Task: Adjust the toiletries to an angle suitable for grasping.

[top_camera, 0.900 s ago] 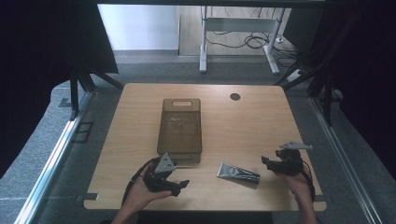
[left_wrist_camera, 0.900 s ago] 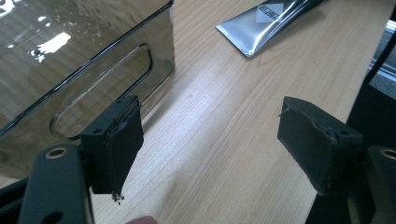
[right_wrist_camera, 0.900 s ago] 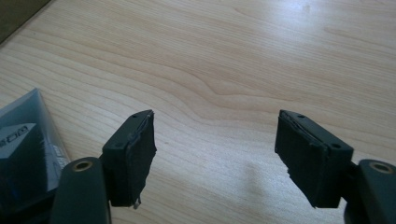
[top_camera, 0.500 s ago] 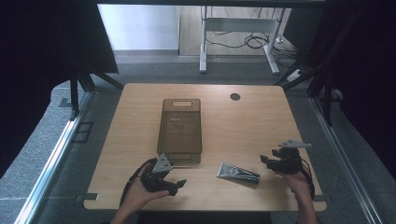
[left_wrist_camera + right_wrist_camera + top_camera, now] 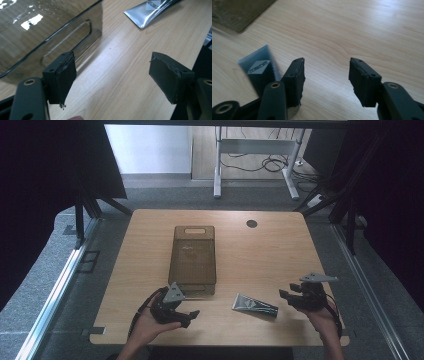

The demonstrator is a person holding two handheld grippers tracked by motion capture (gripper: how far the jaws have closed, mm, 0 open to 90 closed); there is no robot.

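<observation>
A flat silver and black tube [image 5: 255, 305] lies on the wooden table [image 5: 260, 250] near its front edge, between my two grippers. My left gripper [image 5: 189, 312] rests at the front left, pointing right, jaws open and empty; the left gripper view has the tube [image 5: 152, 7] ahead at the upper right. My right gripper [image 5: 286, 293] sits at the front right, pointing left toward the tube, open with bare wood between its pads [image 5: 364, 82]. The tube's crimped end [image 5: 258, 67] lies just left of its left jaw, partly hidden behind it.
A smoky transparent bin [image 5: 195, 255] with handle slots stands mid-table, its near end [image 5: 37, 32] right beside my left gripper. A small dark round hole [image 5: 251, 223] marks the table's back right. Beyond the table are floor, a desk frame and cables.
</observation>
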